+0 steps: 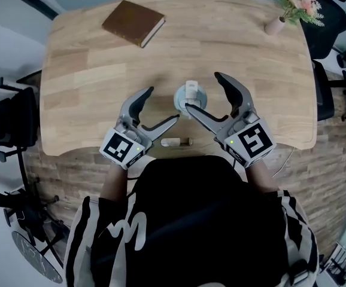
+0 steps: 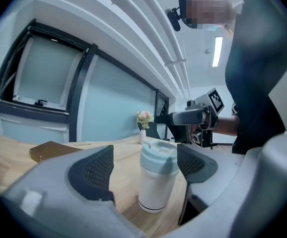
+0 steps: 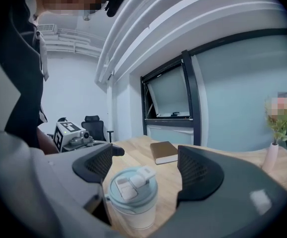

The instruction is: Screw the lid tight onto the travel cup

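Observation:
A white travel cup [image 1: 190, 95] with a pale blue-green lid [image 3: 132, 188] on top stands upright on the wooden table [image 1: 89, 76], near the front edge. My right gripper [image 1: 203, 92] is open, with its jaws on either side of the cup's top and a gap showing to each pad. In the right gripper view the cup [image 3: 132, 209] sits low between the jaws, nearer the left one. My left gripper [image 1: 162, 104] is open just left of the cup. In the left gripper view the cup [image 2: 156, 187] stands ahead between the jaws, untouched.
A brown book [image 1: 133, 23] lies at the table's far left. A small vase of flowers [image 1: 276, 24] stands at the far right corner. A short white and brown cylinder [image 1: 176, 142] lies by the front edge. Office chairs [image 1: 11, 124] flank the table.

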Available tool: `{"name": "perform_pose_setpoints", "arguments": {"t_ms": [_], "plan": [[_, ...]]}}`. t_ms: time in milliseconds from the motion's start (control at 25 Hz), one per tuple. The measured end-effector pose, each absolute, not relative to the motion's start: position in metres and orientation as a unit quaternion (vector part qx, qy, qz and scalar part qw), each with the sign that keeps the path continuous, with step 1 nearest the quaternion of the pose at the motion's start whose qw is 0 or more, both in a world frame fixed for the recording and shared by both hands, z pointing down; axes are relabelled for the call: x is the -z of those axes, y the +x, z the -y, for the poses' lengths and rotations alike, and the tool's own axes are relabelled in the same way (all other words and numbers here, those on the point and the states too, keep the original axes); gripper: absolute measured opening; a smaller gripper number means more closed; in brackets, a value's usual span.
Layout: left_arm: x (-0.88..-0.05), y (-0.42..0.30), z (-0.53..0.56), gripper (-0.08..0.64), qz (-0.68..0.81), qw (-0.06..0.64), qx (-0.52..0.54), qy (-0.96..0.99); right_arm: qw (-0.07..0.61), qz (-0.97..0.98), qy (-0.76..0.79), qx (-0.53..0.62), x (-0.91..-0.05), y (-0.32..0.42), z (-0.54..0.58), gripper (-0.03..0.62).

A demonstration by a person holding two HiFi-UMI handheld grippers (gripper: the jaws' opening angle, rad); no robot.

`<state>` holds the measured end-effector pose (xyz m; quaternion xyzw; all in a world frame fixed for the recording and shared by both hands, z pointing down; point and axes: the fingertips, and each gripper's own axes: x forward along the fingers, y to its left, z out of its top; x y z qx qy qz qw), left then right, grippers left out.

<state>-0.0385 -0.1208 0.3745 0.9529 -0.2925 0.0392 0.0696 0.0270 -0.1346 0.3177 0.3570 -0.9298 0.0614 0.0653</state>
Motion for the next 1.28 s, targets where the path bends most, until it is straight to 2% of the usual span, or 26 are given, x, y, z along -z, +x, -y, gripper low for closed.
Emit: {"name": "perform_pose_setpoints", "arguments": {"t_ms": [240,560,1000,1280], "plan": [[-0.340,-0.051,0.134,0.405,0.325,0.036,-0.019,0.945,0.057,0.927,0.363,-0.070,-0.313,0.039,0.139,0.388],[-0.327,-0.044,0.133,0.363,0.326,0.031,-0.007,0.945,0.028,0.925,0.371,-0.077,-0.302,0.051,0.136,0.279],[-0.309,-0.040,0.139,0.145,0.342,0.024,0.027,0.939,0.001,0.925,0.373,-0.073,-0.296,0.053,0.127,0.077],[-0.309,-0.038,0.136,0.070,0.344,0.015,0.022,0.939,-0.002,0.922,0.379,-0.073,-0.296,0.054,0.127,0.035]]}}
